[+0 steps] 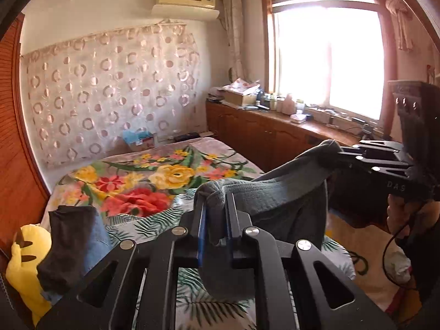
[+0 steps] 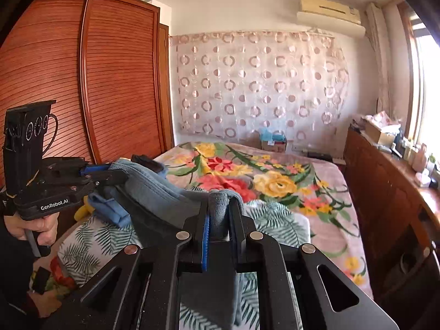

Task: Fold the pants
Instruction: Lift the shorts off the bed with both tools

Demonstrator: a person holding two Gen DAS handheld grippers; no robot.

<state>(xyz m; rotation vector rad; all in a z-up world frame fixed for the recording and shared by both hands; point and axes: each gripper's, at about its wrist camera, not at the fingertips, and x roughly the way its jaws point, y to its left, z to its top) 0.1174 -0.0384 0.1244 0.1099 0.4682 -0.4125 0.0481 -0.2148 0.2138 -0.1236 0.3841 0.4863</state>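
Pants (image 1: pixel 277 192) edge stretched between left gripper (image 1: pixel 216 214), right gripper (image 2: pixel 220 214), both pinching it above bed (image 2: pixel 324 192).

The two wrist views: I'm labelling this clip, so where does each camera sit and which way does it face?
Left wrist: rides the left gripper, shut on the grey-blue cloth pants; faces the floral bed blanket and bright window; the right gripper and hand show.
Right wrist: rides the right gripper, also shut on the pants; faces the bed and wooden wardrobe; the left gripper and hand show.
Shared: pants, blanket, circle-patterned curtain, air conditioner.
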